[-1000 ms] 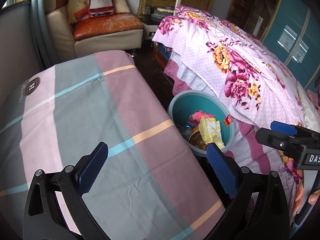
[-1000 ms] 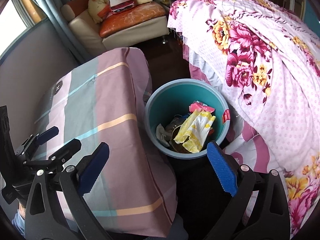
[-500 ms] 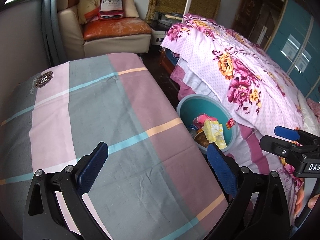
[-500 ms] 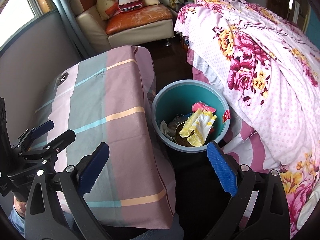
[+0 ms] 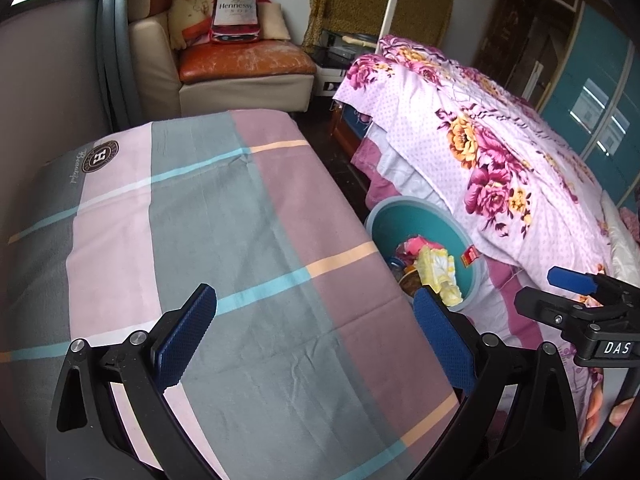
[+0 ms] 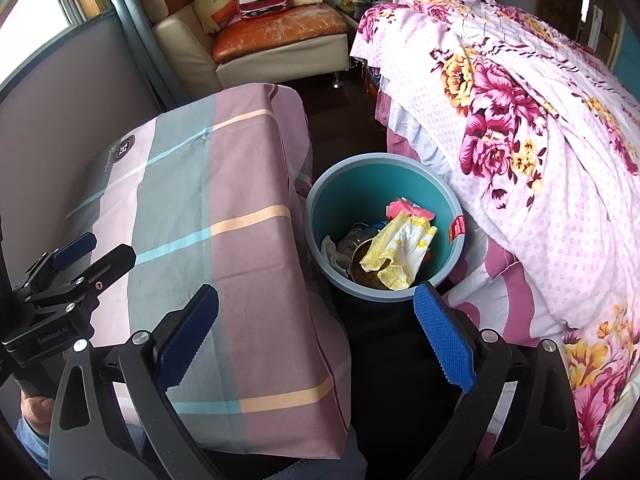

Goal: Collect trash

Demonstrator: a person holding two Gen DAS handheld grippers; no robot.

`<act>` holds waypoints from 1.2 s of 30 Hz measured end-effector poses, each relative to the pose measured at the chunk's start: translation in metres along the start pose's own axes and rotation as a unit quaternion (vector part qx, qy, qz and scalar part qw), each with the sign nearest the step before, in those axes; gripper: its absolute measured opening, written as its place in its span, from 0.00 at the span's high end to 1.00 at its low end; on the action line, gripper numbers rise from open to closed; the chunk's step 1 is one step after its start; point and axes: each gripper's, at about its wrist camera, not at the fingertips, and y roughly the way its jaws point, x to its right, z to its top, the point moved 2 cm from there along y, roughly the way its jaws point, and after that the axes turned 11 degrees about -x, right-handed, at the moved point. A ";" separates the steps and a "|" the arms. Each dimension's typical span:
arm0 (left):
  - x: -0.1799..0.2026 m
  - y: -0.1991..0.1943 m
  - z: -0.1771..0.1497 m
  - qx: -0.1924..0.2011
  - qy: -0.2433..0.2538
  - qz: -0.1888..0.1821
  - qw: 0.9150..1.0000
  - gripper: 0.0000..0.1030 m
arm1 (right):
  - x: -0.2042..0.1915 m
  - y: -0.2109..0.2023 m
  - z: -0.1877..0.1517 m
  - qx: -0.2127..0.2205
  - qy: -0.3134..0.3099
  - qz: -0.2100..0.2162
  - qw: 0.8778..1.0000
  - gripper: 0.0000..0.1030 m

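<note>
The teal bin (image 6: 384,224) stands on the floor between the cloth-covered table (image 5: 240,240) and the floral bed (image 6: 540,140), within reach of both. It holds the trash: a yellow wrapper (image 6: 400,252) and a pink packet (image 6: 408,208). The left gripper (image 5: 312,332) hangs over the table, jaws spread and empty. The right gripper (image 6: 316,332) hangs near the bin, jaws also spread and empty. No loose trash shows on the table.
</note>
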 end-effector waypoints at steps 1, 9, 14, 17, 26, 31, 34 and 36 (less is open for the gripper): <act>0.000 0.001 0.000 -0.001 0.001 0.001 1.000 0.04 | 0.001 0.002 0.000 -0.002 0.001 0.000 1.000 0.09; -0.003 0.014 0.000 -0.016 -0.001 0.009 1.000 0.04 | 0.004 0.014 0.002 -0.011 0.005 0.001 1.000 0.09; -0.005 0.021 -0.001 -0.023 -0.002 0.017 1.000 0.04 | 0.007 0.022 0.005 -0.018 0.006 0.000 1.000 0.09; -0.005 0.025 -0.001 -0.028 0.000 0.024 0.999 0.04 | 0.008 0.027 0.006 -0.020 0.008 -0.002 1.000 0.09; -0.009 0.036 -0.001 -0.043 -0.005 0.032 0.999 0.04 | 0.013 0.041 0.009 -0.028 0.012 -0.008 0.999 0.09; -0.008 0.041 0.000 -0.051 -0.005 0.031 0.998 0.04 | 0.015 0.045 0.009 -0.027 0.012 -0.014 0.999 0.09; -0.008 0.045 -0.001 -0.055 -0.005 0.029 0.998 0.04 | 0.018 0.047 0.010 -0.027 0.014 -0.014 0.999 0.09; -0.008 0.047 -0.001 -0.060 -0.004 0.027 0.998 0.04 | 0.019 0.047 0.010 -0.028 0.016 -0.014 0.999 0.09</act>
